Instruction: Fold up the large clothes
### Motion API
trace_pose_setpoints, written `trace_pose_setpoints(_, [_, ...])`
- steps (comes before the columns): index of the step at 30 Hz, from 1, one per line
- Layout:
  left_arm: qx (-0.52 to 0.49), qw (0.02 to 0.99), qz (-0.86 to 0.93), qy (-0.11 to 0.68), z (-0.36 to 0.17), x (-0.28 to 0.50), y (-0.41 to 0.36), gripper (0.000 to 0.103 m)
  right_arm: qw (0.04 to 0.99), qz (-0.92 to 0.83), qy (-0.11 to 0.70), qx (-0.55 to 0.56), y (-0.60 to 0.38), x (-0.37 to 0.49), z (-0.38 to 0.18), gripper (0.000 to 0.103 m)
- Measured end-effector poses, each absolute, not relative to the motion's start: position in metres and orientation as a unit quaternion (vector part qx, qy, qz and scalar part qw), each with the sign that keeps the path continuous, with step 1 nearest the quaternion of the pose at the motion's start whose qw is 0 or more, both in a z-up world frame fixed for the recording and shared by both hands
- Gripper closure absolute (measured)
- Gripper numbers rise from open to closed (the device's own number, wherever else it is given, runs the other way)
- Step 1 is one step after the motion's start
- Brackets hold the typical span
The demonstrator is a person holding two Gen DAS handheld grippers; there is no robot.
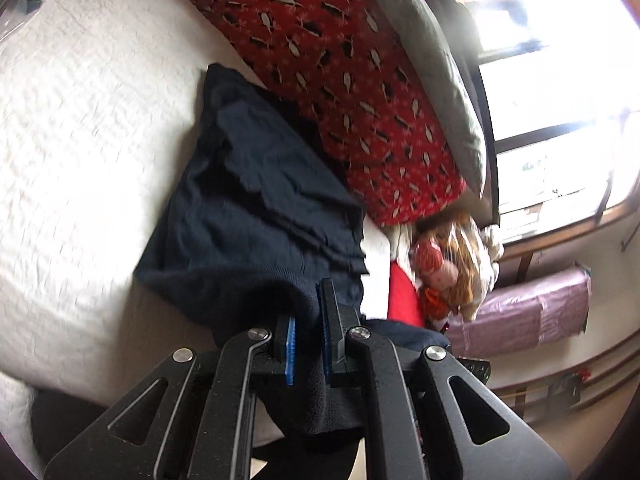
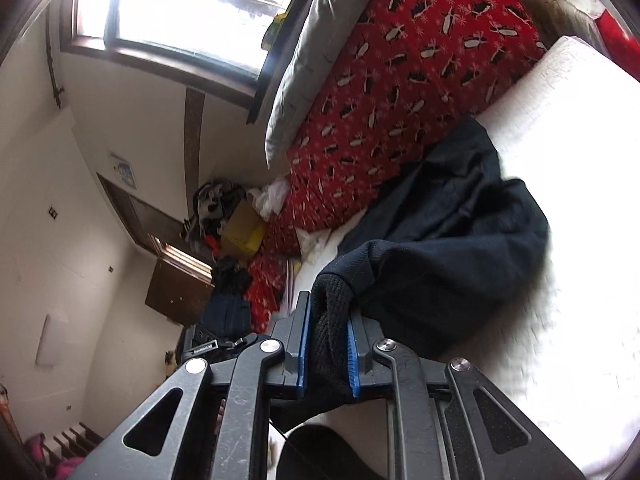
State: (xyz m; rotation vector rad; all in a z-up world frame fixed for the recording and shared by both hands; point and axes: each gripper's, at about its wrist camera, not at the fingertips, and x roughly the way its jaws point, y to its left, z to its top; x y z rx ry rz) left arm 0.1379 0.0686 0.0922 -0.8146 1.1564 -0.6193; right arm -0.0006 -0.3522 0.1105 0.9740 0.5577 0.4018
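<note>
Clearly, the navy sweater point(image 1: 248, 216) lies rumpled in loose folds on the white quilt point(image 1: 80, 140), its far edge at twelve o'clock against the red penguin-print pillow point(image 1: 340, 92). Its ribbed hem is pinched by the left gripper point(image 1: 310, 320) and, bunched thicker, by the right gripper point(image 2: 328, 344).

White bedspread point(image 1: 80, 140) lies bare on the side of the dark garment point(image 1: 248, 208) away from the pillows; open passage for a gripper there. Opposite side blocked: red penguin-print pillow point(image 1: 340, 92) touches the garment's far edge, grey pillow point(image 1: 432, 72) stacked behind it, against the window point(image 1: 560, 120). Toys and loose cloth point(image 1: 452, 264) crowd the bed's end beside the red pillow.
</note>
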Motion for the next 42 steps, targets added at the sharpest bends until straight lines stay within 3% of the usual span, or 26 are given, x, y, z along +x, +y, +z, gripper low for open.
trace_pose_setpoints(13, [-0.408,0.695,-0.229,0.546,0.054,0.275,0.044,0.096,0.814,0.155,0.245,0.503,-0.392,0.136,0.087,0.090])
trace_pose_setpoints(23, [-0.413,0.676,-0.174,0.585,0.001,0.377,0.021,0.095,0.786,0.088,0.266,0.550,-0.426,0.250,0.024,0.092])
trace_pose_setpoints(30, [-0.485,0.611,-0.164,0.603,-0.031,0.407,0.017,0.091,0.725,0.013,0.317,0.612,-0.444,0.289,-0.042,0.083])
trace_pose_setpoints(31, [-0.491,0.608,-0.169,0.601,-0.029,0.408,0.017,0.089,0.726,0.014,0.317,0.610,-0.444,0.290,-0.042,0.083])
trace_pose_setpoints(33, [-0.505,0.605,-0.197,0.583,-0.017,0.406,0.019,0.086,0.733,0.016,0.317,0.601,-0.445,0.289,-0.038,0.072])
trace_pose_setpoints(38, [-0.513,0.636,-0.228,0.530,0.016,0.395,0.036,0.059,0.770,0.022,0.267,0.579,-0.457,0.267,-0.010,0.056])
trace_pose_setpoints(41, [-0.496,0.665,-0.197,0.523,0.024,0.393,0.050,0.046,0.802,0.008,0.289,0.523,-0.452,0.265,0.007,0.050])
trace_pose_setpoints(42, [-0.481,0.671,-0.191,0.531,0.023,0.394,0.051,0.046,0.812,0.006,0.308,0.495,-0.447,0.269,0.012,0.049])
